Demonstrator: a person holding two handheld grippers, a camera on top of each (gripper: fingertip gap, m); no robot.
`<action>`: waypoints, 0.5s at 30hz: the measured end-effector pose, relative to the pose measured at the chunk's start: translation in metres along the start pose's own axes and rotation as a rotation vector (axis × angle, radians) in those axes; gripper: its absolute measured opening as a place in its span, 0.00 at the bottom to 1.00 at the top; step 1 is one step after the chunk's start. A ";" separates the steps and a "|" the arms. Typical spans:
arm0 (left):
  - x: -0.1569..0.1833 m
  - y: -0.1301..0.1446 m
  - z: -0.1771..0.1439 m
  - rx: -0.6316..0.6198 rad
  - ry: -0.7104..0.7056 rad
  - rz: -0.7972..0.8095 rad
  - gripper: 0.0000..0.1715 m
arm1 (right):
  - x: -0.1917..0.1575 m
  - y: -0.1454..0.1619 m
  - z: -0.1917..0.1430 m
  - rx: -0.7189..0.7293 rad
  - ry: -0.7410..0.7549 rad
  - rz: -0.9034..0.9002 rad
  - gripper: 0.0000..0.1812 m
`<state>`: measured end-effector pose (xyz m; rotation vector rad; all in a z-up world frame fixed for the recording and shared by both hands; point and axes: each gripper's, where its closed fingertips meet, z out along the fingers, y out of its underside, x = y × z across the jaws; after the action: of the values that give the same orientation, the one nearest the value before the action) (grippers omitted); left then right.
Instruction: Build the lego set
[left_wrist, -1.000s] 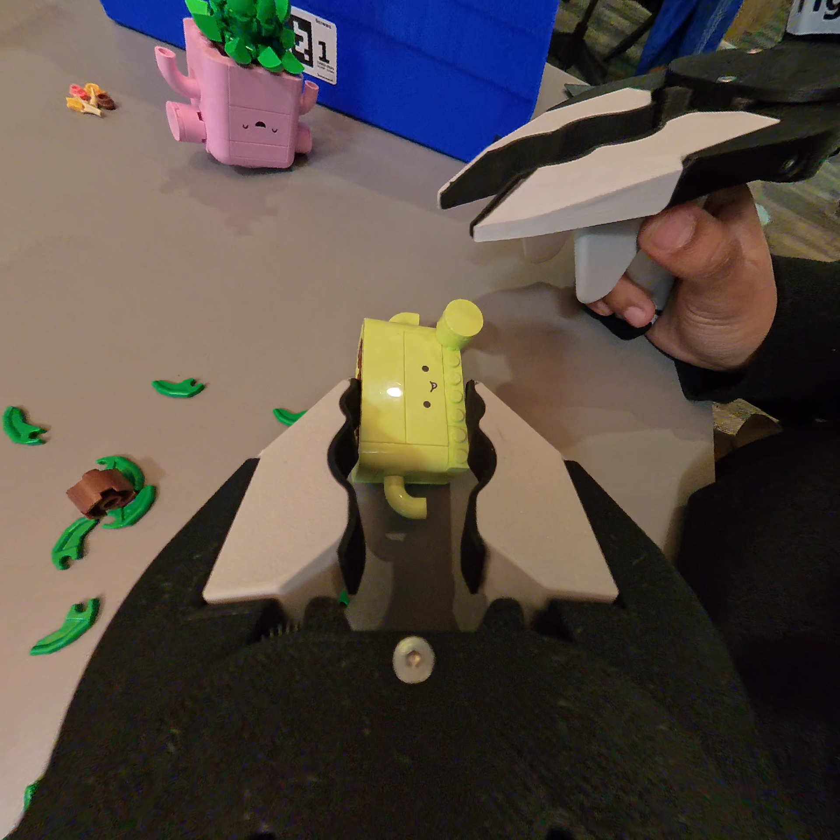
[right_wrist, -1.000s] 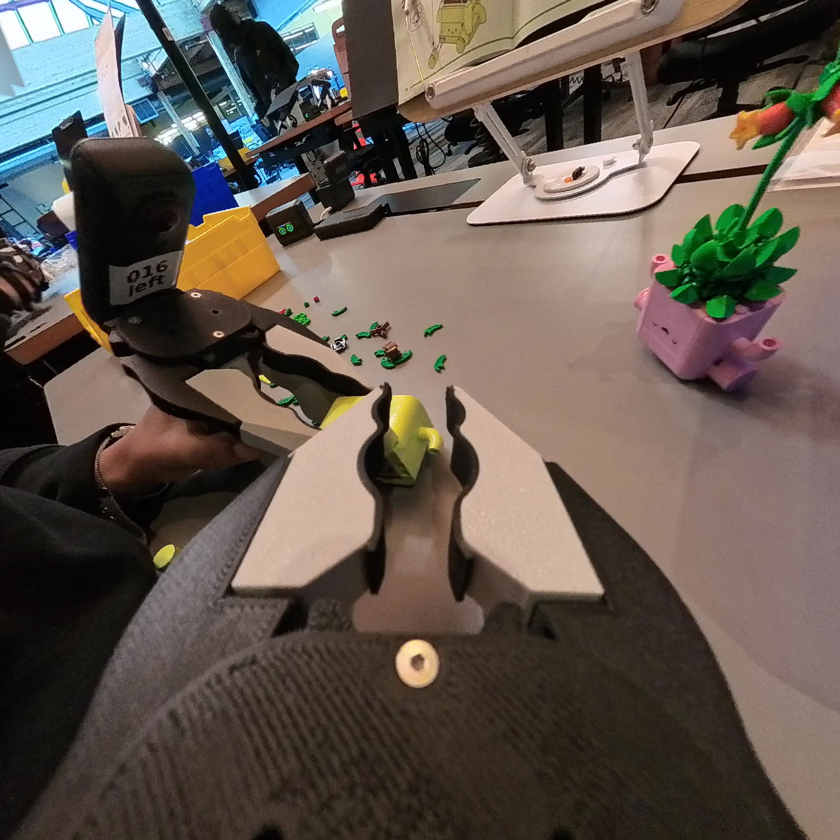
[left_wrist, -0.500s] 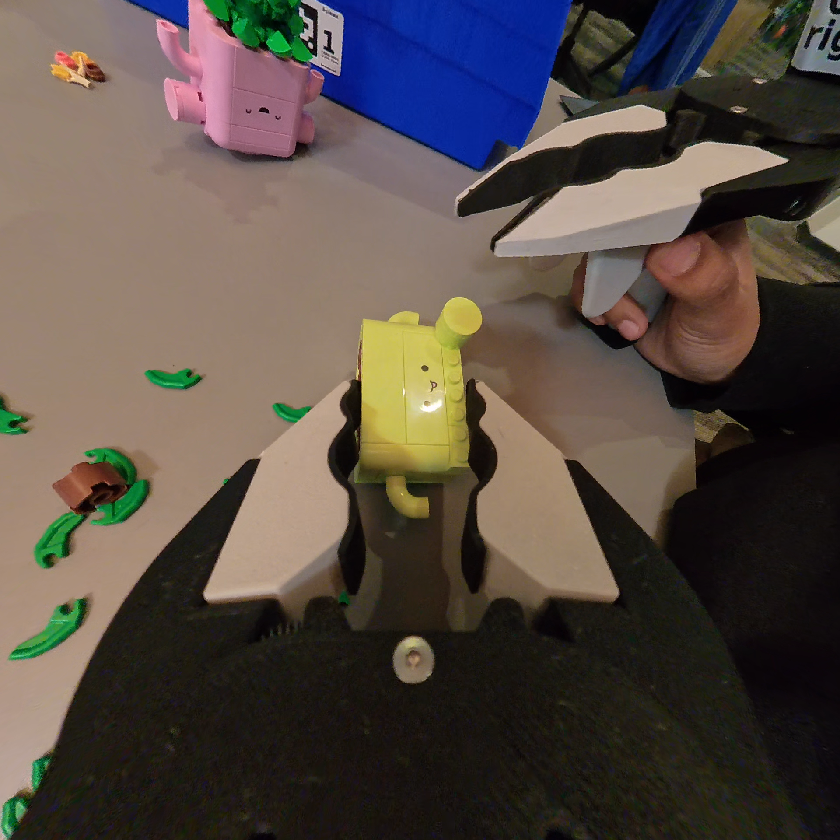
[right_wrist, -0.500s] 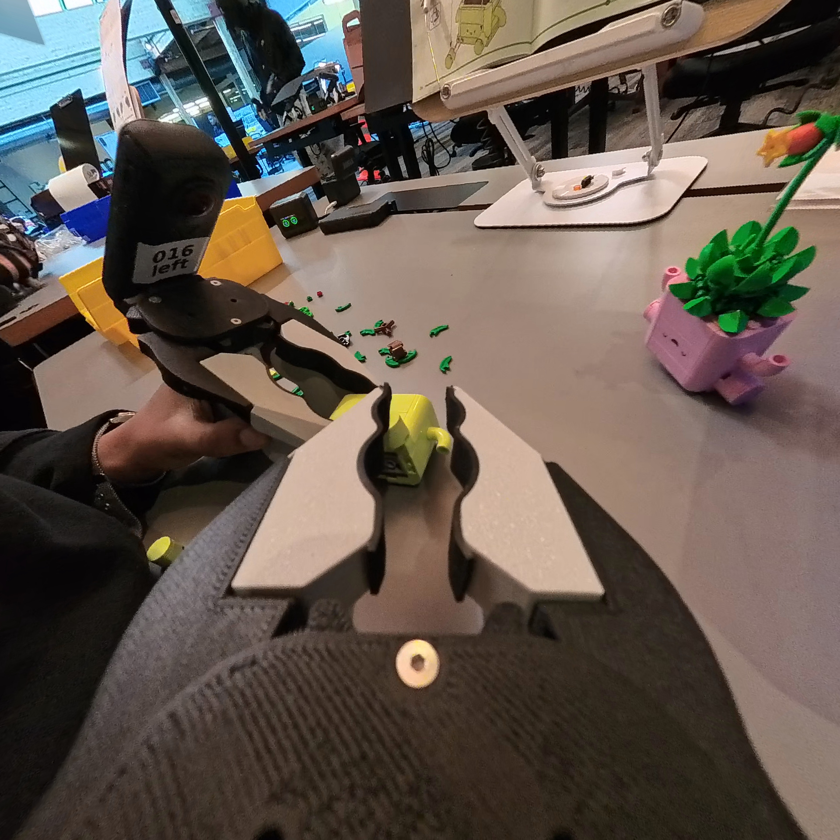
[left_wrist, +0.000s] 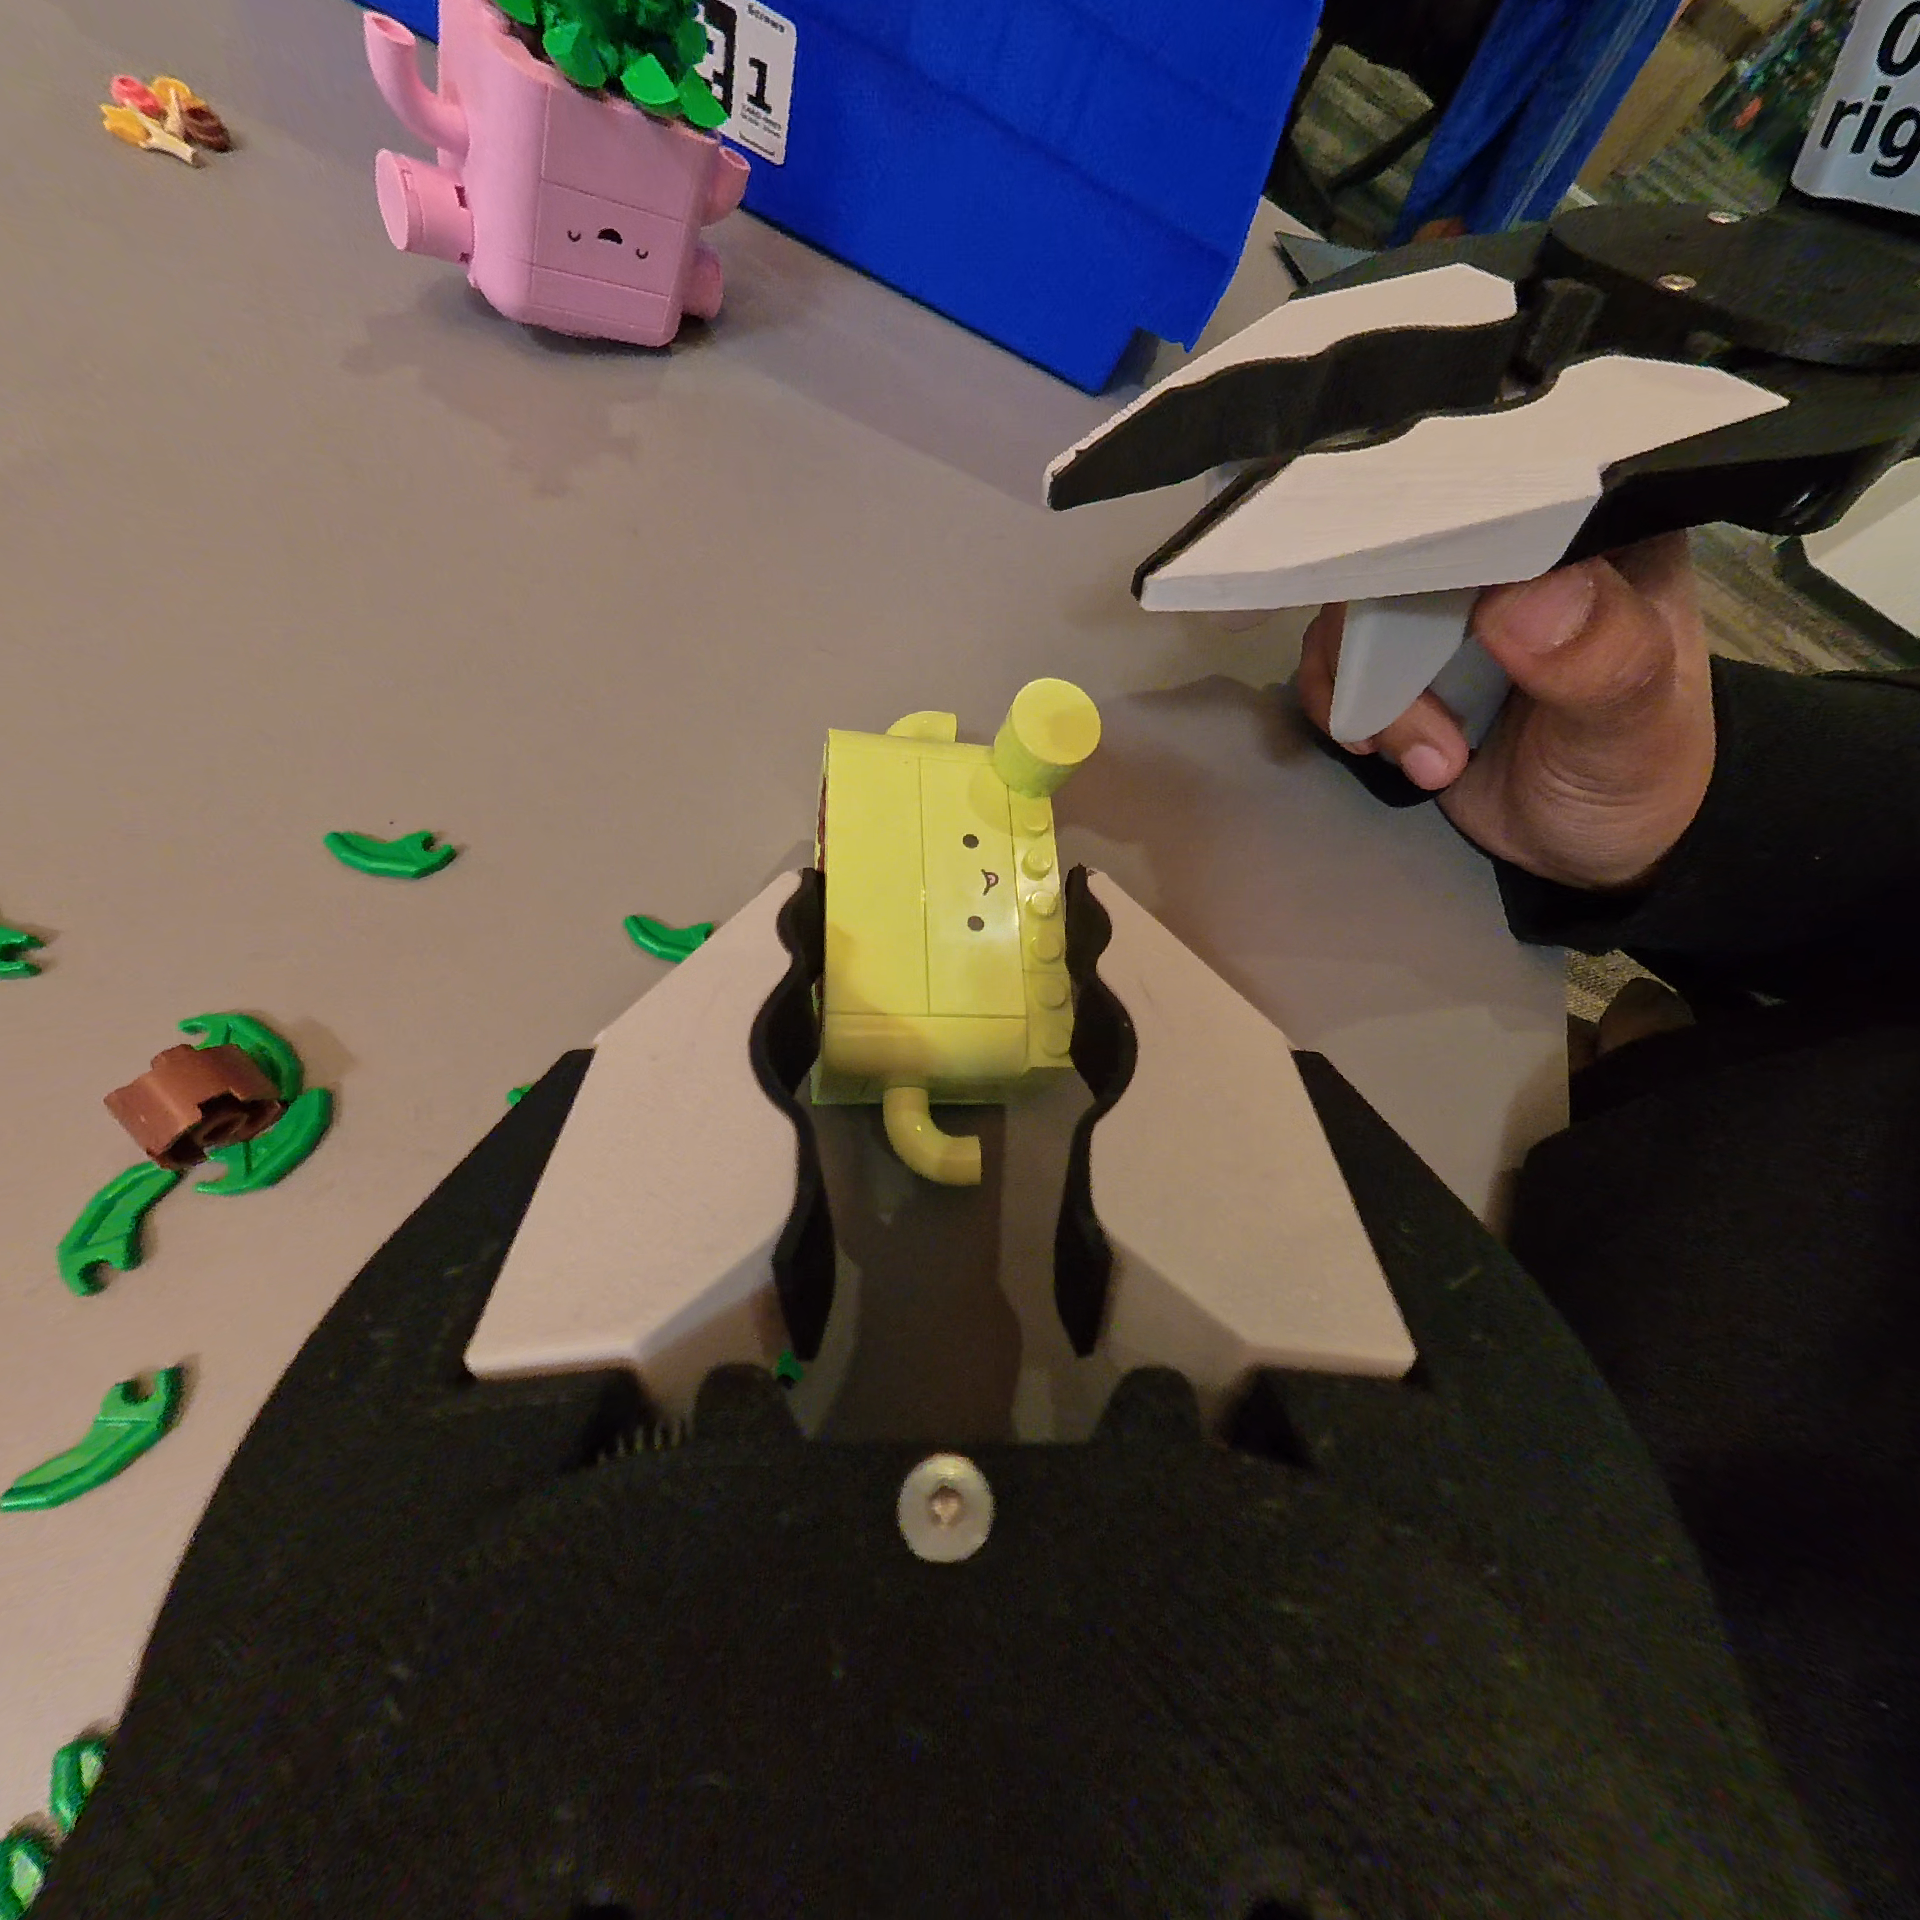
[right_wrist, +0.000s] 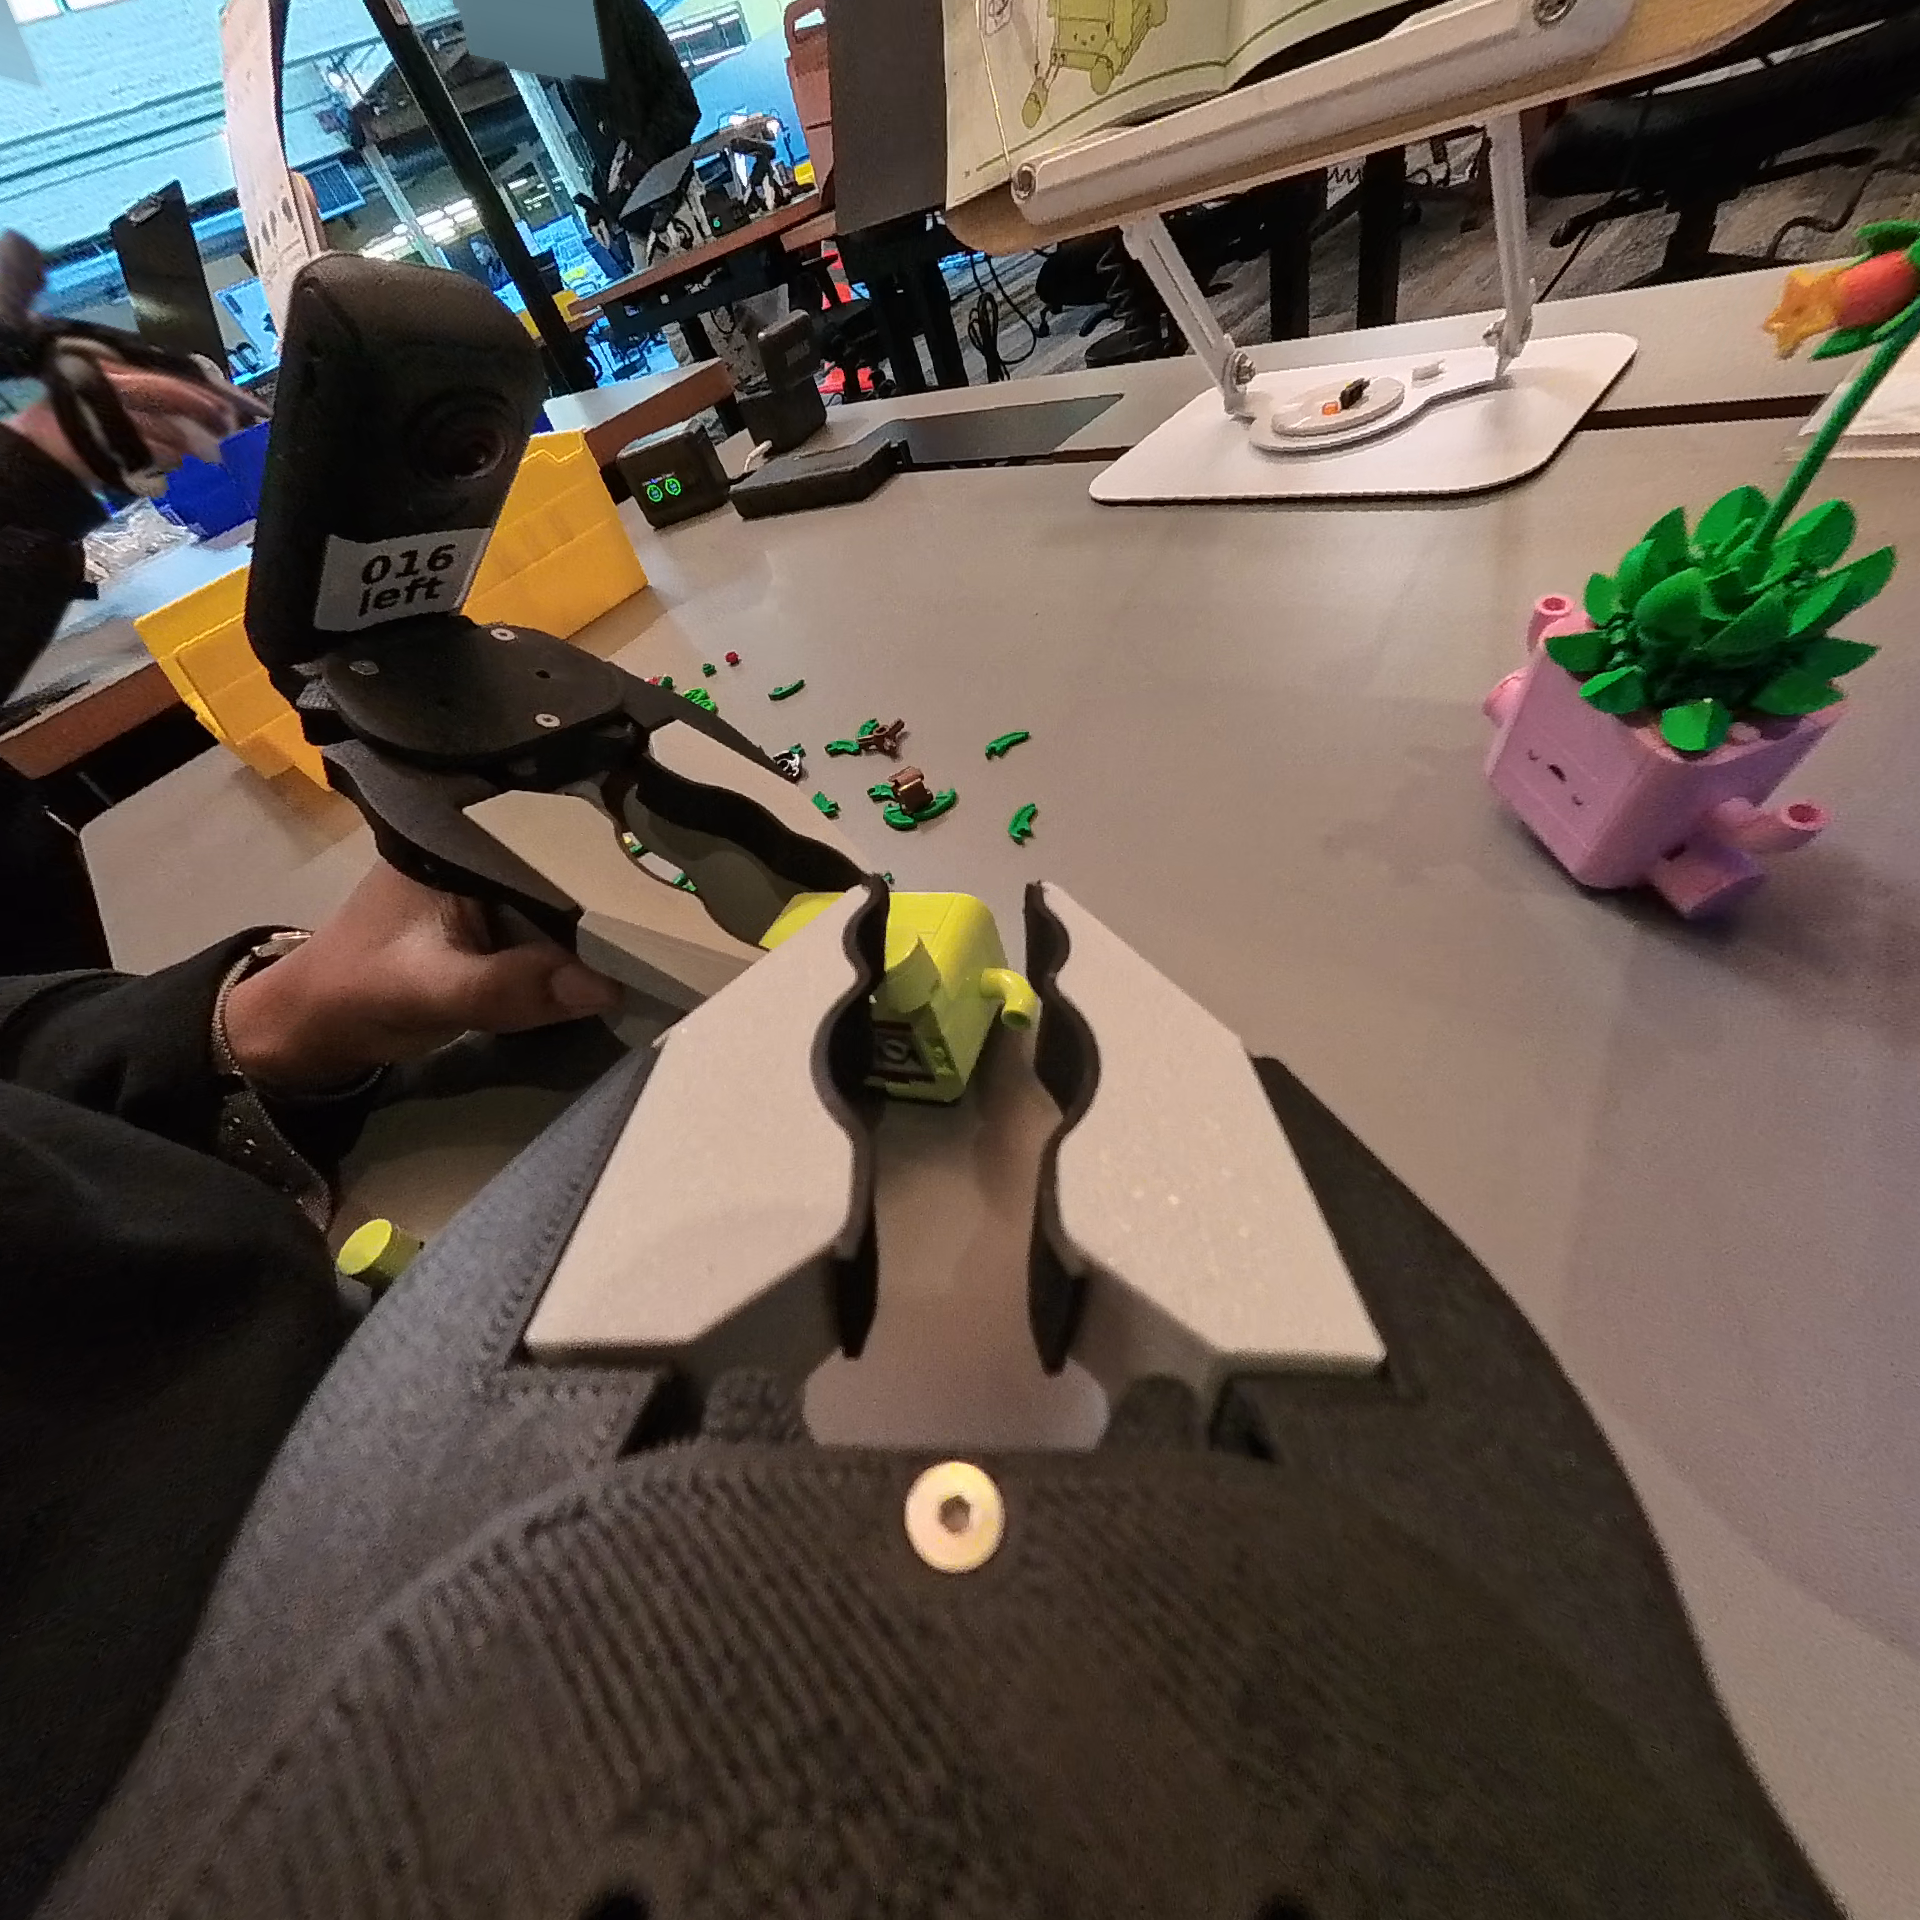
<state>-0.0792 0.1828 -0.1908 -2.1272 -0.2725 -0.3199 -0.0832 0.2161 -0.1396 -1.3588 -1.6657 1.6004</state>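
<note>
My left gripper (left_wrist: 940, 899) is shut on a yellow-green lego pot (left_wrist: 935, 925) with a small face. The pot lies on its side between the fingers, a round foot (left_wrist: 1044, 738) pointing up-right and a curved arm (left_wrist: 930, 1143) pointing back. My right gripper (left_wrist: 1101, 540) hovers up and right of the pot, apart from it, slightly open and empty. In the right wrist view the pot (right_wrist: 940, 987) shows through the gap of my right gripper (right_wrist: 956, 899). A loose yellow-green cylinder (right_wrist: 376, 1252) lies near the front table edge.
A finished pink pot with a green plant (left_wrist: 582, 218) (right_wrist: 1621, 769) stands farther off. Green leaf pieces (left_wrist: 390, 854) and a brown piece (left_wrist: 192, 1101) are scattered to the left. A blue bin (left_wrist: 1039, 156), a yellow bin (right_wrist: 561, 551) and a booklet stand (right_wrist: 1351, 416) line the table's far sides. The gap from one gripper's tips to the other's is roughly 6 cm.
My left gripper has shifted slightly with the pot still held. My right gripper has stayed above and right of the pot with the same small gap.
</note>
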 end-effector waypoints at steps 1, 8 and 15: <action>0.000 0.000 0.000 0.000 0.001 -0.002 0.26 | 0.000 0.000 0.000 0.001 0.000 0.000 0.14; -0.001 0.000 0.000 0.000 0.006 -0.014 0.26 | 0.000 0.000 0.000 0.001 0.000 0.003 0.14; -0.001 0.000 0.000 0.000 0.005 -0.015 0.26 | 0.001 0.001 0.001 -0.009 -0.001 0.009 0.14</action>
<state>-0.0798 0.1825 -0.1911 -2.1253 -0.2860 -0.3338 -0.0842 0.2159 -0.1412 -1.3722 -1.6721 1.6009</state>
